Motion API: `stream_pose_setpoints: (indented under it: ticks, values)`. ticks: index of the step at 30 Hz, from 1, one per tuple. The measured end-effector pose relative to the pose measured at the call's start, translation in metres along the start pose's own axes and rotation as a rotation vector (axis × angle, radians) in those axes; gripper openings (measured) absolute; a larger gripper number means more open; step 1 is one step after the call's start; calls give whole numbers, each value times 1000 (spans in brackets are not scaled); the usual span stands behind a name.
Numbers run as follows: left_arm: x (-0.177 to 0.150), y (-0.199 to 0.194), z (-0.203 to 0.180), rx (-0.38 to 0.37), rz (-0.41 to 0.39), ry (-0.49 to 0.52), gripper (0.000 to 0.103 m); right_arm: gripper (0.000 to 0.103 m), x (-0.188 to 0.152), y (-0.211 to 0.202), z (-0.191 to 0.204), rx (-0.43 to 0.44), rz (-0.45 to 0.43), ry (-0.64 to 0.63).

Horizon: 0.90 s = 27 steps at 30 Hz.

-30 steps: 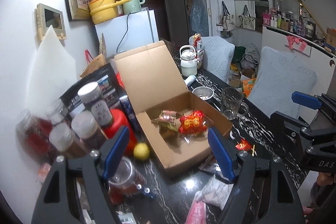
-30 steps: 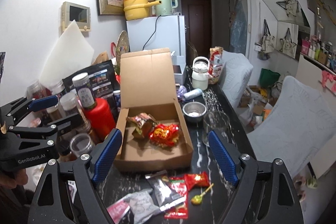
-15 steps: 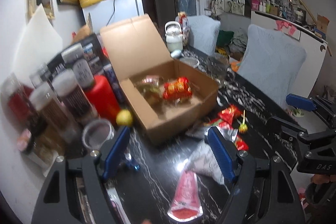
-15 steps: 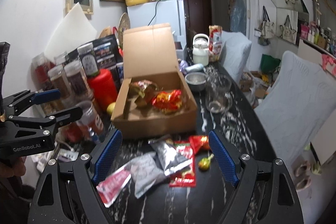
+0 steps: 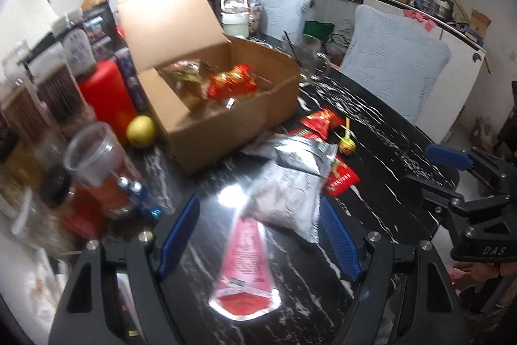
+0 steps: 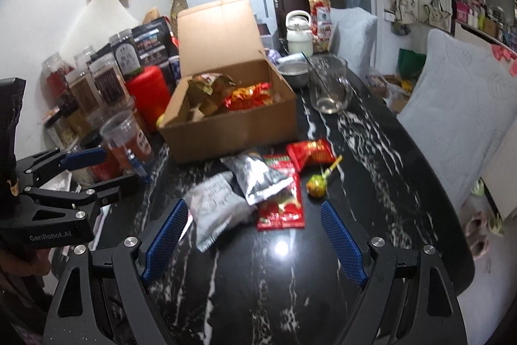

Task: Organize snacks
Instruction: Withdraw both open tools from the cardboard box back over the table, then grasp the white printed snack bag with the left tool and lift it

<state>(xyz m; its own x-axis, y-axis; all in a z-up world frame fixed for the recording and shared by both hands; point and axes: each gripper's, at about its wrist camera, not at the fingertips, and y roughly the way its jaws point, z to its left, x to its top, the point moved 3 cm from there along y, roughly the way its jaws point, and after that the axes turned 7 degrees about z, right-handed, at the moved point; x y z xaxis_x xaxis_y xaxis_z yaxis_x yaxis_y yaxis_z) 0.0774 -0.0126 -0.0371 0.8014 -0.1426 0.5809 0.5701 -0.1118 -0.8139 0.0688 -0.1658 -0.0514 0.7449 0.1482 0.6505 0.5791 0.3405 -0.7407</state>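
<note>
Snacks lie loose on the dark marble table (image 6: 371,170) just in front of the open cardboard box (image 6: 232,125), between the box's front wall and the table's near edge: a white packet (image 6: 215,202), a silver foil packet (image 6: 258,177) overlapping a flat red packet (image 6: 282,206), a smaller red packet (image 6: 310,152) and a lollipop (image 6: 318,183) toward the right-hand edge. A pink-red sachet (image 5: 247,257) lies nearest you, close to the near edge. Two packets already sit inside the box.

Your left gripper (image 5: 257,238) has its jaws wide apart with nothing held; the sachet and the white packet (image 5: 287,199) lie on the table between its blue pads. Your right gripper (image 6: 255,235) is equally wide and empty, above bare table short of the pile.

Expect these packets to be light, soft and crinkly, and the foil likely slippery on the polished top. Pinch a sealed end or a puffed middle rather than a flat face, and squeeze gently, as the contents may crush. The lollipop is probably best taken by its round head, since the stick is thin. The overlapping packets may drag each other, so lift the top one first.
</note>
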Motion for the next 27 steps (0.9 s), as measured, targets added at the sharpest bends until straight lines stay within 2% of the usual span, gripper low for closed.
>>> stream_pose_setpoints:
  ticks: [10,18,27]
  values:
    - [-4,48,-19,-136,81,35,77,85,-33,29,-20,6,69,59]
    - [13,84,-29,-158,136,112,77,85,-29,47,-38,15,99,91]
    - [25,119,-26,-180,196,144,77,85,-14,67,-49,28,112,73]
